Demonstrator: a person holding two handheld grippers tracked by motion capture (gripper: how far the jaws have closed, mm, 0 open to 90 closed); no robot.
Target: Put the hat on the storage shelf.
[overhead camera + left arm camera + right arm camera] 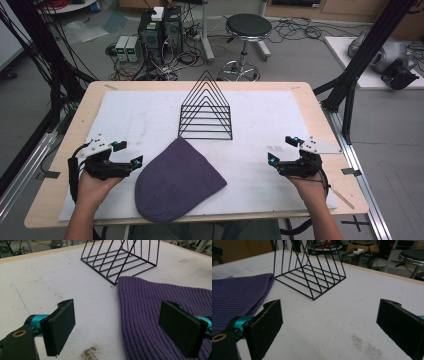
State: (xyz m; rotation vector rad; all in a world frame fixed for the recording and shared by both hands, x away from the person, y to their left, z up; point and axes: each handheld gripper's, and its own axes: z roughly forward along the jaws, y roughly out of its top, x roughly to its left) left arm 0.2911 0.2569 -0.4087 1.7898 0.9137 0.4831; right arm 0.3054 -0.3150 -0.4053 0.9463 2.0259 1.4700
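Observation:
A purple knitted beanie lies flat on the white mat near the table's front edge, its rounded crown toward the person. Behind it stands a black wire rack with triangular dividers. My left gripper rests just left of the beanie, jaws open, nothing between them. In the left gripper view the beanie lies under the right-hand jaw and the rack stands beyond. My right gripper is open over bare mat at the right. The right gripper view has the beanie at its left and the rack ahead.
The wooden table carries the mat. Black frame posts rise at the right edge and cables hang at the left. A stool and computer boxes stand on the floor behind. Dirt smudges mark the mat.

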